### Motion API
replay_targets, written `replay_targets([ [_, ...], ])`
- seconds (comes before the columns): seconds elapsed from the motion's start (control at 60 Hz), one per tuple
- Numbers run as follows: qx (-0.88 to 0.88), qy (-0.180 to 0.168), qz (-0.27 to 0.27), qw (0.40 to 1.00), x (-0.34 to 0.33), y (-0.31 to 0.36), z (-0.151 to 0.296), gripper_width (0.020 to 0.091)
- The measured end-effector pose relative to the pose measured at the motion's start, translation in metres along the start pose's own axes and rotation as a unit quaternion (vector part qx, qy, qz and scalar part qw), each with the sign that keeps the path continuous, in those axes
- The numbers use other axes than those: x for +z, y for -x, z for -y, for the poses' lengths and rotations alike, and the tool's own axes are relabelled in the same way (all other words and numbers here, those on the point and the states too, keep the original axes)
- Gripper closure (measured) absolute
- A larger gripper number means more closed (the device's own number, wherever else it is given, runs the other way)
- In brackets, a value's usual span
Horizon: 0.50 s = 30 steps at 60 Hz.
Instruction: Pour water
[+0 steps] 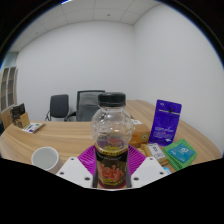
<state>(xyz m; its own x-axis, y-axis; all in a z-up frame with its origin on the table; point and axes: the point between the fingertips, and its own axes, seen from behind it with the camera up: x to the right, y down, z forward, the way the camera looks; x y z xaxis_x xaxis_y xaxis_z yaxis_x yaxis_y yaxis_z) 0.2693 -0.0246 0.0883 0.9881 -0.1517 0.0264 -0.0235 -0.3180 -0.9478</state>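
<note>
- The fingers [111, 172] are closed on the bottle [110, 140], at centre frame, upright above the worktop [30, 140].
- The cup [45, 157] stands at lower left.
- Step, I judge: carrying; next, move to the cup and tilt.

1. The bottle [110, 140] is showing clear, glossy plastic, with a smooth black cap and a shiny printed label.
2. The gripper [111, 176] is pressing matt magenta pads against it from both sides.
3. The desk [25, 148] is looking like smooth, light wood.
4. The cup [45, 158] is looking matt white.
5. The pouch [165, 120] is gleaming like glossy purple foil.
</note>
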Motion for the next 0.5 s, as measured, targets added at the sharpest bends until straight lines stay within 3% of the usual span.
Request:
replay_targets([
  [0.083,0.013,-0.006,-0.005,1.000,-0.003,0.000,-0.002,0.0693],
  [0.183,0.010,-0.005,-0.004,1.000,0.000,0.000,-0.002,0.0590],
  [0.233,0.011,0.013,-0.007,1.000,-0.001,-0.001,-0.008,0.0535],
  [0.317,0.022,0.057,-0.019,0.998,-0.007,-0.005,-0.021,0.0229],
  [0.367,0.027,0.062,-0.024,0.997,-0.018,-0.003,-0.019,0.0281],
  [0.433,0.024,0.068,-0.030,0.997,-0.036,-0.002,-0.014,0.0233],
  [0.5,0.015,0.072,-0.035,0.997,-0.059,0.004,-0.006,0.0247],
])
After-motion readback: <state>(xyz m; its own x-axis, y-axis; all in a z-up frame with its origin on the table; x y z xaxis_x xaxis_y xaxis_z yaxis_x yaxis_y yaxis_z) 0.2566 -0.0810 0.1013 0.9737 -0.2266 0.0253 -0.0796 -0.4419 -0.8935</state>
